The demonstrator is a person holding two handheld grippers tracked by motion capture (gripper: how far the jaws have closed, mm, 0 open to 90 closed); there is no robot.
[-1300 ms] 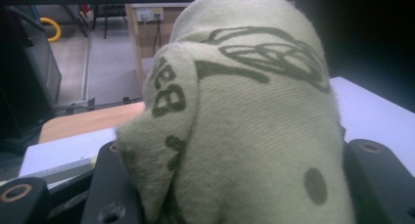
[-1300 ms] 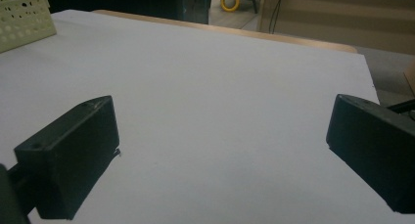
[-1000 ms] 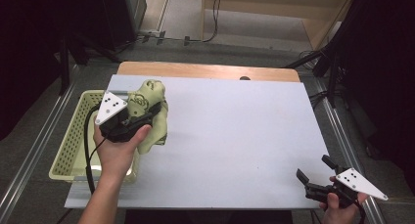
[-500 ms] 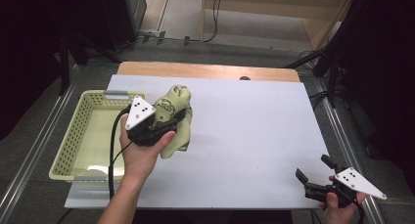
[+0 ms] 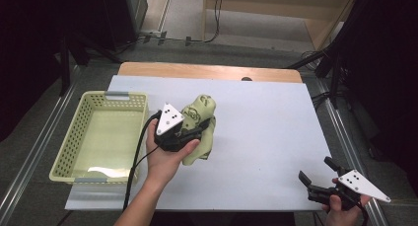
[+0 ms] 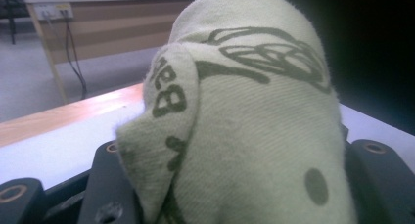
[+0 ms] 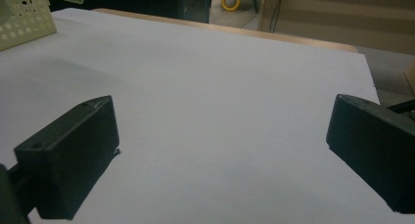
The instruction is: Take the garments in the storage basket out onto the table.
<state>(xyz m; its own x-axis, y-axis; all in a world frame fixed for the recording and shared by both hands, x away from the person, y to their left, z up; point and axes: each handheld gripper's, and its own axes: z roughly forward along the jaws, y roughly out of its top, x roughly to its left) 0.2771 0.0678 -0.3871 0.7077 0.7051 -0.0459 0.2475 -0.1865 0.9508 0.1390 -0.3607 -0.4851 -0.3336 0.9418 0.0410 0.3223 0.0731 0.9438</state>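
- High view: the left gripper (image 5: 190,132) has its fingers closed on a pale green cloth toy (image 5: 199,130) with dark printed marks, roughly half-way shut, with the toy bulging out on both sides.
- The toy sits over the white desk (image 5: 266,122), just right of the yellow basket (image 5: 79,132) and apart from it; I cannot tell whether its lower end touches the desk.
- Left gripper view: the toy (image 6: 244,126) sits squeezed between the two black fingers (image 6: 110,185), its rounded top rising above them, with the desk's wooden far edge behind.
- The right gripper (image 5: 320,179) rests at the near right corner of the desk, well apart from the toy, held in a hand (image 5: 340,208).
- Right gripper view: its fingers (image 7: 73,155) stand wide apart with bare desk (image 7: 220,101) between them, gripping nothing; a corner of the basket (image 7: 24,18) shows far off at top left.
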